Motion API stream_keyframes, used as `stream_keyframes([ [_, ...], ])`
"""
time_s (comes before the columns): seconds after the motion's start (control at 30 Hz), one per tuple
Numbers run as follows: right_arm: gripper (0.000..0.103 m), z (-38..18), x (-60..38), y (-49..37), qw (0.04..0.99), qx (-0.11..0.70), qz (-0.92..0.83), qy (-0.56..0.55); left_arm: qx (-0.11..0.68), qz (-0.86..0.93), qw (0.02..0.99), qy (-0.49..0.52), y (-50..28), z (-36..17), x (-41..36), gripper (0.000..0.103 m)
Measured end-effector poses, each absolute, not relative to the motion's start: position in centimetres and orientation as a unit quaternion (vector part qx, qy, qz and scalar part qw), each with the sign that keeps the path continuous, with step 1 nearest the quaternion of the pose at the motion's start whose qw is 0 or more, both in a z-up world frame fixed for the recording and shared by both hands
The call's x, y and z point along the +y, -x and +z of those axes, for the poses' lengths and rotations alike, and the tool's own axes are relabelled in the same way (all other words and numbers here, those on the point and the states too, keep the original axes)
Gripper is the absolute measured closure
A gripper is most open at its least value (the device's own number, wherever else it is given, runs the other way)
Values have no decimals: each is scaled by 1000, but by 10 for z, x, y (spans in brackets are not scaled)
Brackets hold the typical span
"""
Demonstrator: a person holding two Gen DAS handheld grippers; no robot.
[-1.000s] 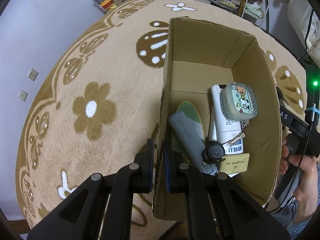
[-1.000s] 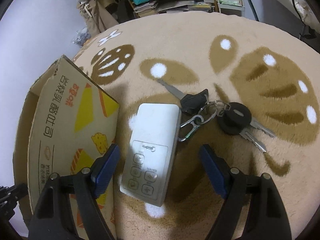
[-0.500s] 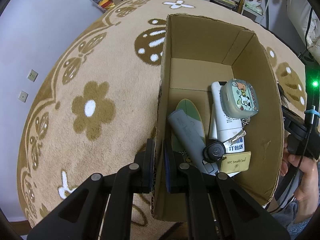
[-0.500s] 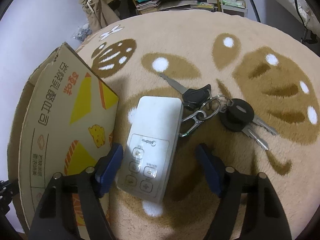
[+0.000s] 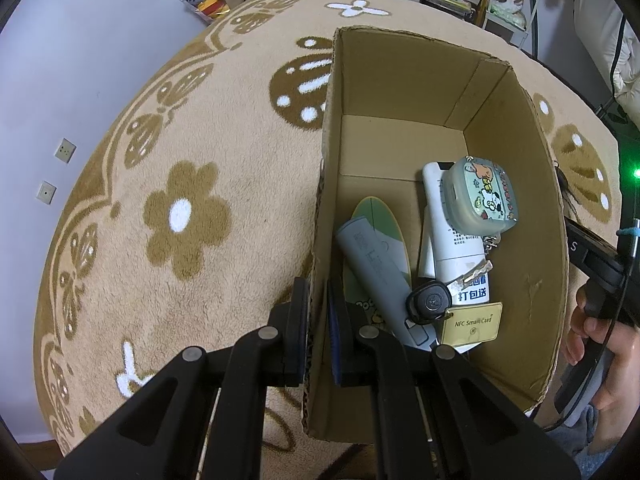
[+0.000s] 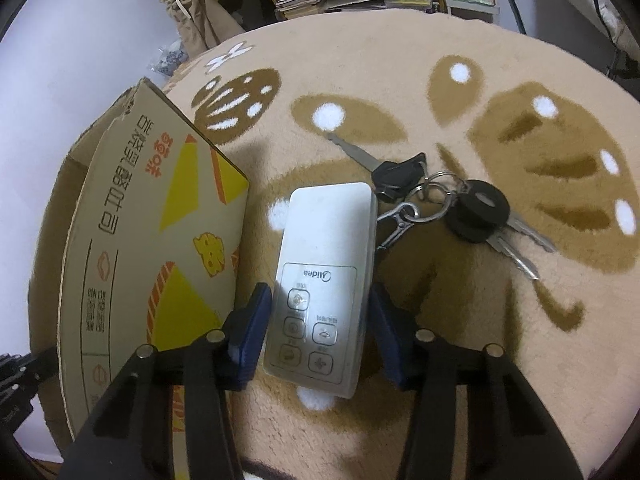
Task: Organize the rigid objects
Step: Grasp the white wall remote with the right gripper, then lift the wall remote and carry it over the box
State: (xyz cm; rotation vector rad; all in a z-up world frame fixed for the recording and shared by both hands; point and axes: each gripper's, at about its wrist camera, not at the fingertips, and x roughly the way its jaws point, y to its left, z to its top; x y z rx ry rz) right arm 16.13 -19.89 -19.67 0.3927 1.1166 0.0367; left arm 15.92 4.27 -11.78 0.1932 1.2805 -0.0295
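Meanwhile, the right hand-held gripper (image 6: 318,330) is closing around the white remote (image 6: 326,280), keys (image 6: 452,204) at two o'clock; the left hand-held gripper (image 5: 318,320) pinches the cardboard box (image 5: 320,240) wall.

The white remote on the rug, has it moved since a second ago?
No. The remote lies on the rug beside the key bunch as before; only the right gripper is closing around it.

Everything's sitting on a tan rug (image 6: 400,420) with brown flower patterns; cardboard box (image 6: 160,240) on the left, white remote (image 6: 324,256) just beside it. Bunch of keys (image 6: 460,204) touching the remote's right edge.
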Motion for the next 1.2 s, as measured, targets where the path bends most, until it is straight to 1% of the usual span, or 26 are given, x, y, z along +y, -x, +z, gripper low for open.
stream_keyframes([
  [0.03,51,-196,-199,-161,830,527,15,-183,596,-14,798,-89,-159,-118,43,94],
  [0.07,67,-194,-201,-159,832,524,6,-182,596,-14,798,-89,-159,-118,43,94],
  [0.13,80,-185,-211,-157,833,509,13,-215,597,-14,797,-89,-159,-118,43,94],
  [0.2,83,-178,-216,-157,833,506,21,-224,597,-14,797,-90,-159,-118,44,94],
  [0.27,84,-174,-214,-156,840,504,15,-203,597,-14,797,-89,-159,-118,44,94],
  [0.37,84,-175,-212,-155,841,502,16,-202,597,-13,798,-88,-159,-118,44,94],
  [0.5,87,-166,-208,-153,846,495,24,-197,597,-13,797,-89,-159,-118,44,94],
  [0.6,87,-158,-204,-151,852,490,26,-183,598,-13,796,-88,-159,-118,44,94],
  [0.83,87,-145,-208,-148,860,475,18,-187,598,-13,797,-83,-159,-117,45,94],
  [1.03,87,-113,-219,-146,875,435,29,-210,597,-13,797,-84,-159,-117,45,94],
  [1.2,87,-73,-214,-139,893,388,60,-219,597,-12,798,-84,-160,-116,45,94],
])
